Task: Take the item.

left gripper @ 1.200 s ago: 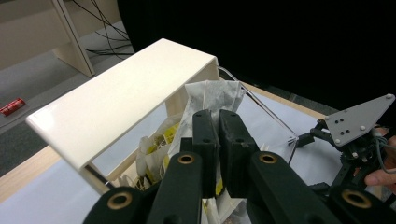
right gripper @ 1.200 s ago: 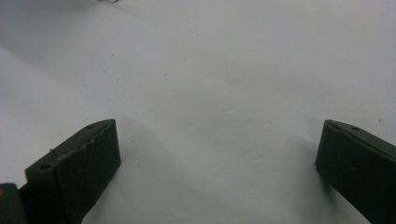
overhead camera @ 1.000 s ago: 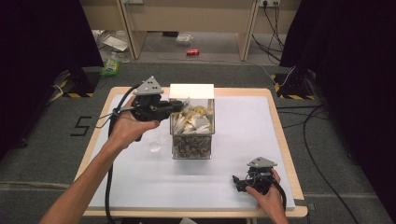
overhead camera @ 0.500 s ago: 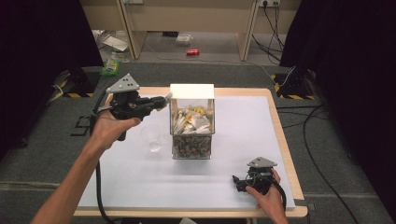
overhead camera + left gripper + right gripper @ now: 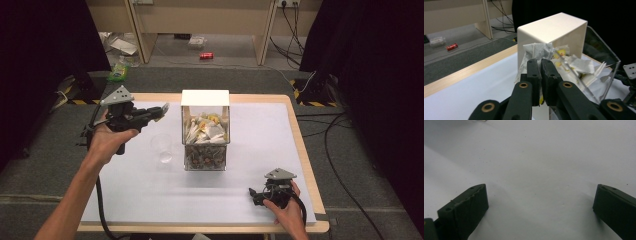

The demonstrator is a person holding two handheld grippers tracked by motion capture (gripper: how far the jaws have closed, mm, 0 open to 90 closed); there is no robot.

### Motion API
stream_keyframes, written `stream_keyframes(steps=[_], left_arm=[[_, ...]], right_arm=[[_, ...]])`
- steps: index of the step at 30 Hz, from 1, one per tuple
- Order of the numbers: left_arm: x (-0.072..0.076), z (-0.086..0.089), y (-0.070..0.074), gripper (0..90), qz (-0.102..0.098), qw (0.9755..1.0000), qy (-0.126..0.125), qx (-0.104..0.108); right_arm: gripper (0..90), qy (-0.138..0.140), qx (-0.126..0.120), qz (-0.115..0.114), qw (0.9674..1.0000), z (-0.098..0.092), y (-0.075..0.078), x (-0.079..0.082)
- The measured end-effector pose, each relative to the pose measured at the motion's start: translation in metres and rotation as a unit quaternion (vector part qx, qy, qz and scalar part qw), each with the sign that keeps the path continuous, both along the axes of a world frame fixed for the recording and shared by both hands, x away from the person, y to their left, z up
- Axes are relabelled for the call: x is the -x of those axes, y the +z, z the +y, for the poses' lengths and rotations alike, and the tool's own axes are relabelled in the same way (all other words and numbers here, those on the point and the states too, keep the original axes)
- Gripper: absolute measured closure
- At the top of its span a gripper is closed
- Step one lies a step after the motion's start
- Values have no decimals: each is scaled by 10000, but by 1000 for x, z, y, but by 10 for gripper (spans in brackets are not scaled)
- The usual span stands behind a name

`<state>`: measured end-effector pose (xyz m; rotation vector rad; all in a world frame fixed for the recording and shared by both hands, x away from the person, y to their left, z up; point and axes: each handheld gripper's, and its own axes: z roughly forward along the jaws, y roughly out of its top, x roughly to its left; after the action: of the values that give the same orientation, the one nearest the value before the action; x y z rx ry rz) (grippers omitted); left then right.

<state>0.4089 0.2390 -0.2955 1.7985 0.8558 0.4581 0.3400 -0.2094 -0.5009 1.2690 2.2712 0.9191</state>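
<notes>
Left tongs (image 5: pixel 162 108) are clamped on a tea-bag sachet (image 5: pixel 537 50). In the left gripper view the two black jaws are pressed together with the white paper packet sticking up between them and a bit of yellow peeking out lower down. Compared with a second ago, my left hand has swung away from the clear box (image 5: pixel 205 131) toward the left edge of the table (image 5: pixel 260 100). Back then the tongs were right over the open top; now they're off to its left and above the table, pointing back at the box.

So I'd call the pick done: one sachet is out, the rest are piled in the upper part of the box, under the white lid (image 5: pixel 205 97) at the back. The little clear cup (image 5: pixel 162 147) is on the table just beside the box, below and a bit right of the tongs, and it looks empty from the high view. My guess is that's where the sachet goes next, so I'd need to bring it down over the rim.

Right tongs (image 5: pixel 256 196) haven't budged (parked near the front right corner). In the right gripper view the jaws are spread wide over bare white table with nothing between them.
</notes>
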Motion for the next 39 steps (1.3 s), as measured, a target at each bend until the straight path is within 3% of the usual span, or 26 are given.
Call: stream_keyframes(steps=[14,39], left_arm=[[-9,21,-43,847,209,9992,272,203],[-4,19,-96,847,294,9985,352,291]], right_arm=[[5,0,-2,-9,10000,0,0,0],[5,-12,-13,-4,10000,0,0,0]])
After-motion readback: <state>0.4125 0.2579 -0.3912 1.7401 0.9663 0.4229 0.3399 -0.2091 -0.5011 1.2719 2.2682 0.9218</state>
